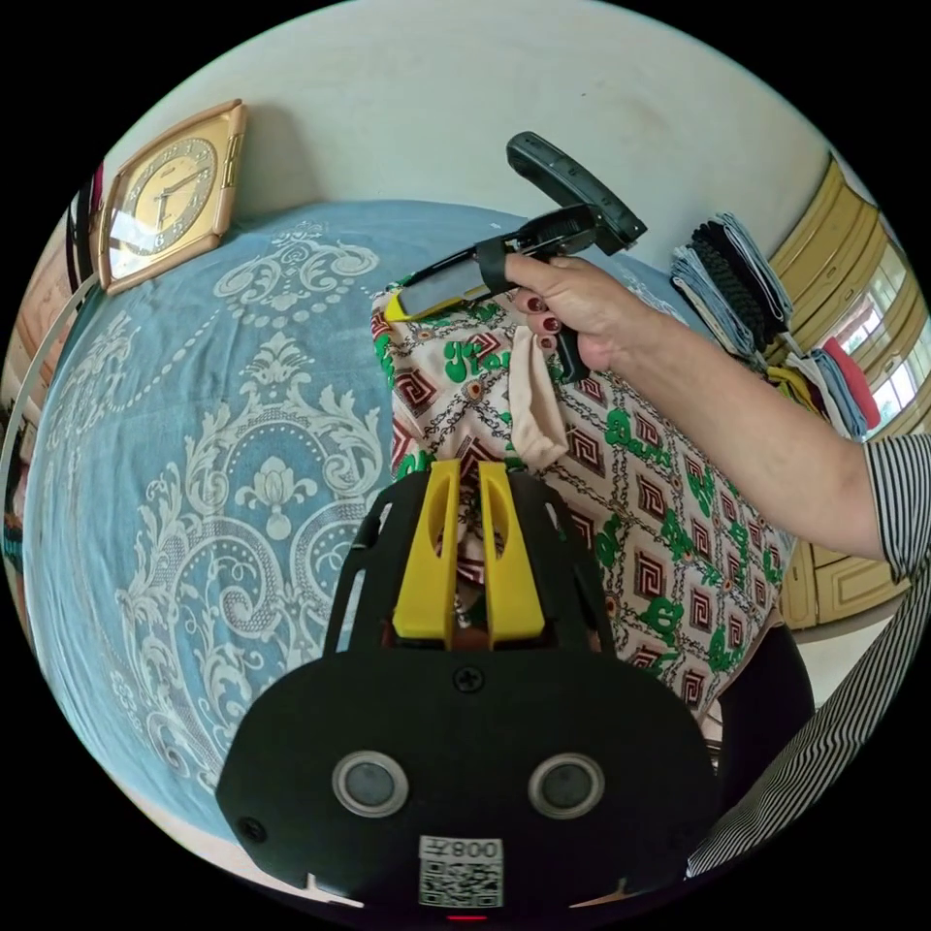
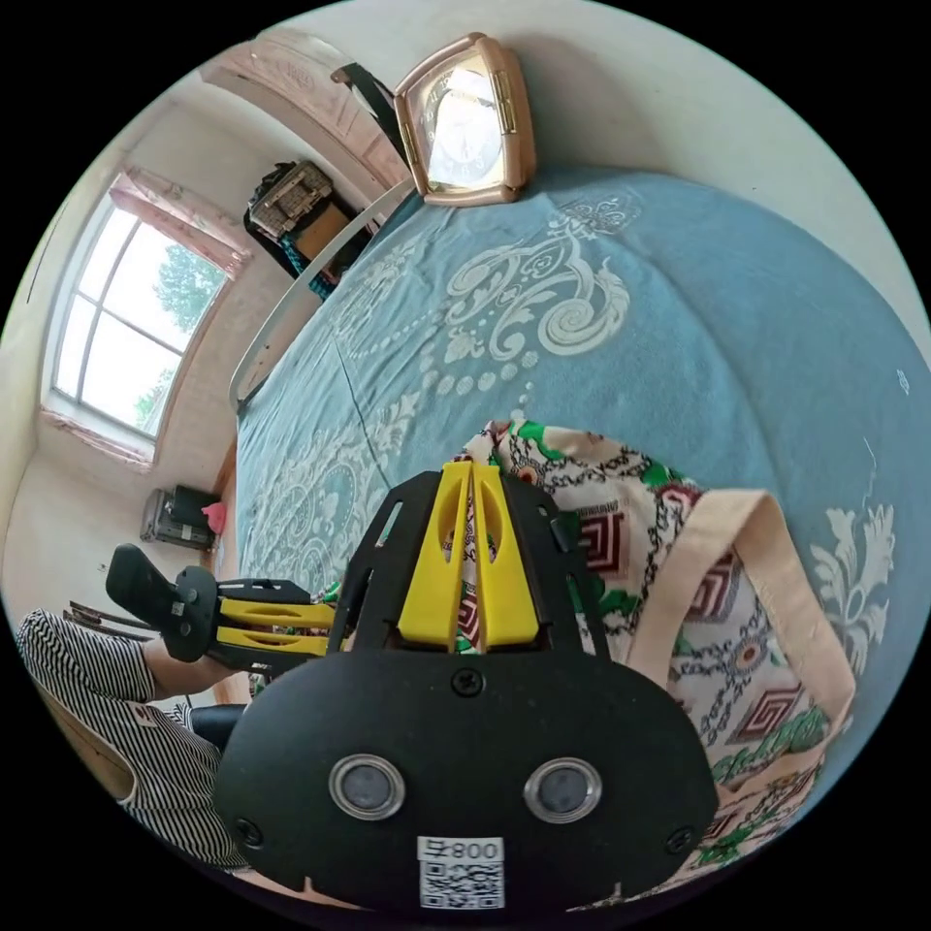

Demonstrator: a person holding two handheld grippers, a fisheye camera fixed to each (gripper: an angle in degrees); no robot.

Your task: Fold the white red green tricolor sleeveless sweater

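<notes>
Both grippers pinch the tricolor sleeveless sweater (image 1: 630, 485): the left gripper (image 1: 470, 475) and right gripper (image 2: 472, 475) hold it lifted above the blue bedspread (image 1: 194, 407). No fold looks made yet; laying flat and folding remain.

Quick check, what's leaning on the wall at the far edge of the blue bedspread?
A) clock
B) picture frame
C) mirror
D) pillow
A: a gold-framed clock with a dial and hands stands tilted against the wall at the edge of the bedspread; the right gripper view shows it too.
</notes>
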